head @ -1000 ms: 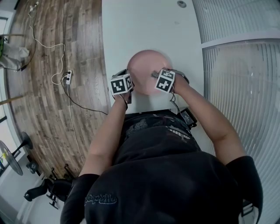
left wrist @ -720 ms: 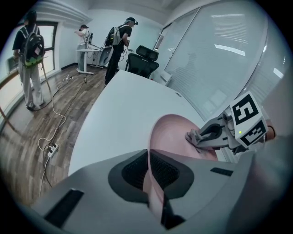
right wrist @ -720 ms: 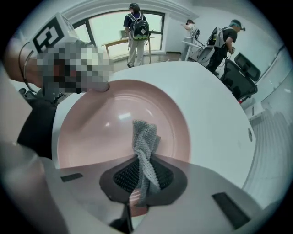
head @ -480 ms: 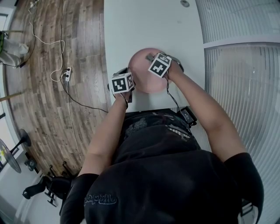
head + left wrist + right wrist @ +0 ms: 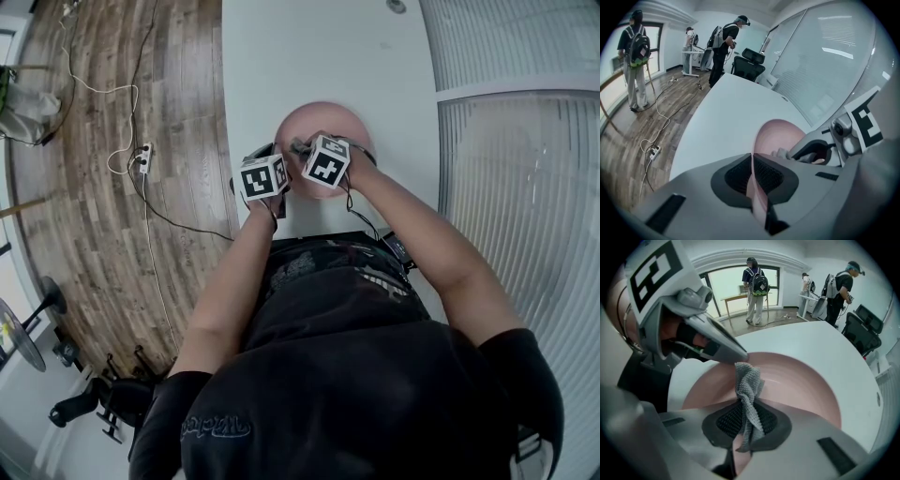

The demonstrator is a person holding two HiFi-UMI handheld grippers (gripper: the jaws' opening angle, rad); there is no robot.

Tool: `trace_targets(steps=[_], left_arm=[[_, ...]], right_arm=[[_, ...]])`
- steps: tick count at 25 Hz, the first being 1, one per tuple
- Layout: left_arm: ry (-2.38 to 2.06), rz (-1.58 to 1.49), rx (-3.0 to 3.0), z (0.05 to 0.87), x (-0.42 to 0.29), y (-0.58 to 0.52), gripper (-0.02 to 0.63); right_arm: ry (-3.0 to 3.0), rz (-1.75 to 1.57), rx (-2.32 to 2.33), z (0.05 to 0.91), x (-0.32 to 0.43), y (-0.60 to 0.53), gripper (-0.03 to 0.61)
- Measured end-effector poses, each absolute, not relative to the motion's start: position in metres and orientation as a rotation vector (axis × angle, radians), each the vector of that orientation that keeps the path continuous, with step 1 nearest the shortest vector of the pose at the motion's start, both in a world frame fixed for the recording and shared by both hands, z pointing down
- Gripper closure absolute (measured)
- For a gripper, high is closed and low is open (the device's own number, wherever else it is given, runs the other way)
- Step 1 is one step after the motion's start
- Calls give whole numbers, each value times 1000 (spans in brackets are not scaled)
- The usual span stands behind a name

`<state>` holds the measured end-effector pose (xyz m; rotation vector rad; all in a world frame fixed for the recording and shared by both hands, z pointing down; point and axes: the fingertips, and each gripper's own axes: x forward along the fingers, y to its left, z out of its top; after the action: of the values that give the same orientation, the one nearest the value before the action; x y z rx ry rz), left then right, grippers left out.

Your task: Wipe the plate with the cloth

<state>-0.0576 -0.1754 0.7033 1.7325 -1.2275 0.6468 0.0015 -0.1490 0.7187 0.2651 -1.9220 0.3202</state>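
A pink plate [image 5: 323,122] lies on the white table [image 5: 309,56]. My left gripper [image 5: 752,165] is shut on the plate's [image 5: 780,136] near-left rim, which runs edge-on between its pads. My right gripper [image 5: 747,420] is shut on a grey knitted cloth [image 5: 749,387], and the cloth's free end rests on the plate [image 5: 797,380] close to the left gripper's nose [image 5: 717,345]. In the head view the two marker cubes, left [image 5: 261,178] and right [image 5: 325,161], sit side by side over the plate's near-left part. The cloth is hidden there.
The table's left edge drops to a wooden floor with cables and a power strip [image 5: 143,161]. A ribbed glass wall [image 5: 525,169] runs along the right. A small black device [image 5: 401,248] sits at the table's near edge. People [image 5: 754,291] stand far off by desks.
My right gripper with the cloth has swept from the plate's right side over its far part and round to the left, ending beside the left gripper. The left gripper has kept still.
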Motion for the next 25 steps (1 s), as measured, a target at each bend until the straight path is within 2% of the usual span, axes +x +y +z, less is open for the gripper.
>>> trace_targets(steps=[6, 13, 20, 25], left_arm=[[-1230, 655, 1731, 703, -59, -175, 586], [-1227, 669, 1743, 702, -59, -174, 586], [-1208, 719, 1764, 708, -58, -178, 586], [-1195, 754, 1777, 704, -57, -172, 586]], right_arm=[[-1895, 354, 157, 719, 8, -101, 540], [-1794, 356, 74, 723, 52, -75, 540], [-1672, 390, 124, 732, 100, -105, 540], [-1705, 340, 276, 726, 99, -140, 538]])
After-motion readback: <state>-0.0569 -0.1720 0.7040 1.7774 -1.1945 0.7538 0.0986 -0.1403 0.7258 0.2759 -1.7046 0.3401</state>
